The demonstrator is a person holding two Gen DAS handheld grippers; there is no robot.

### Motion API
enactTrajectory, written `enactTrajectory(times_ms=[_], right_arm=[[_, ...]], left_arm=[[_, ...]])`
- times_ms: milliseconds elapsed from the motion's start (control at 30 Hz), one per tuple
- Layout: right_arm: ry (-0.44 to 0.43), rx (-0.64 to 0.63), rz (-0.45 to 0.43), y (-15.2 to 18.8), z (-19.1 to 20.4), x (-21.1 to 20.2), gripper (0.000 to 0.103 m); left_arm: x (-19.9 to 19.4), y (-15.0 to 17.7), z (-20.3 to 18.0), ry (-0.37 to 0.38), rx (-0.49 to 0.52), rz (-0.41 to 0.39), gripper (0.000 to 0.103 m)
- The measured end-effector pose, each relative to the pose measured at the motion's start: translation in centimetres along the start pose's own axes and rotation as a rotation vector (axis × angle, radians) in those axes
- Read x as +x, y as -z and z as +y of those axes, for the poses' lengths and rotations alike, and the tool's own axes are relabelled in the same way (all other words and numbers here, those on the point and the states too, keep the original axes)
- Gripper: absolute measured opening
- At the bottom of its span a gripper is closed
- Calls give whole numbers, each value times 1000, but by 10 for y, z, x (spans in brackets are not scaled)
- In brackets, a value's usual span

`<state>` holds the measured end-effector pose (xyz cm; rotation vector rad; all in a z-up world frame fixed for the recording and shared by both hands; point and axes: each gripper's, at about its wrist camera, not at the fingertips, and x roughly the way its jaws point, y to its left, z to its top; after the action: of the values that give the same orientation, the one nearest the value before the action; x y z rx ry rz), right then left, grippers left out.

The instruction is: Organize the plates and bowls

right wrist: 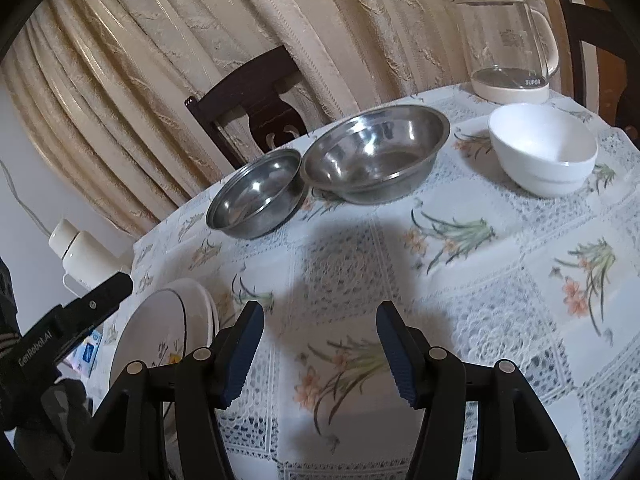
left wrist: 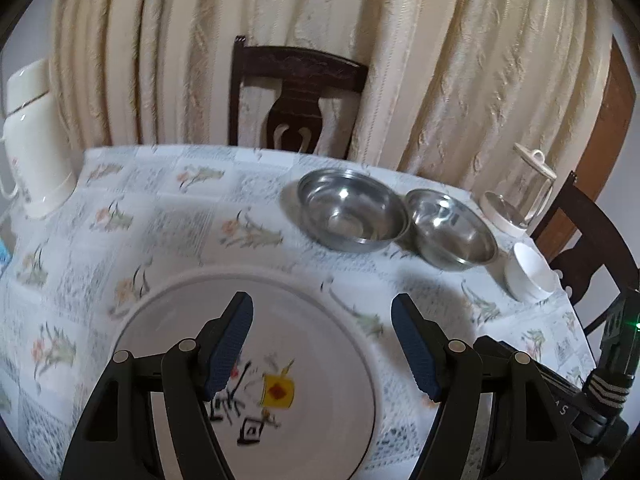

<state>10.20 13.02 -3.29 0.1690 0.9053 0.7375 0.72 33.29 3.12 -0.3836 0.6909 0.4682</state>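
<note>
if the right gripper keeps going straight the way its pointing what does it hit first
Probably the larger steel bowl, though the tablecloth may come first if the line dips; depth is unclear. The right gripper is open and holds nothing.

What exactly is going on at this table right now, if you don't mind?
A person is tidying dishes with two handheld grippers. The left gripper hangs open over a painted plate, and the right gripper is open above bare tablecloth. Two steel bowls and a white bowl sit untouched.
</note>
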Motion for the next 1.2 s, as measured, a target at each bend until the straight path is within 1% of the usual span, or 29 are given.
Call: enactTrajectory(times_ms=[167, 233, 433, 600, 867, 967, 1200], right_arm=[[11, -5, 1, -10, 2, 5, 62], [11, 1, 12, -15, 2, 11, 62], [-7, 19, 49, -29, 6, 27, 62], [-9, 13, 56, -42, 14, 42, 62], [-17, 13, 82, -59, 21, 77, 62], [-27, 16, 86, -63, 24, 88, 62], [-58, 23, 85, -71, 34, 109, 62]], left_arm=[[10, -21, 1, 17, 9, 13, 73], [16, -31, 4, 8, 12, 16, 73], [37, -61, 14, 29, 4, 49, 73], [66, -84, 22, 29, 11, 89, 73], [121, -96, 23, 0, 33, 162, 73], [138, -102, 27, -4, 13, 177, 71], [168, -114, 27, 8, 15, 208, 60]])
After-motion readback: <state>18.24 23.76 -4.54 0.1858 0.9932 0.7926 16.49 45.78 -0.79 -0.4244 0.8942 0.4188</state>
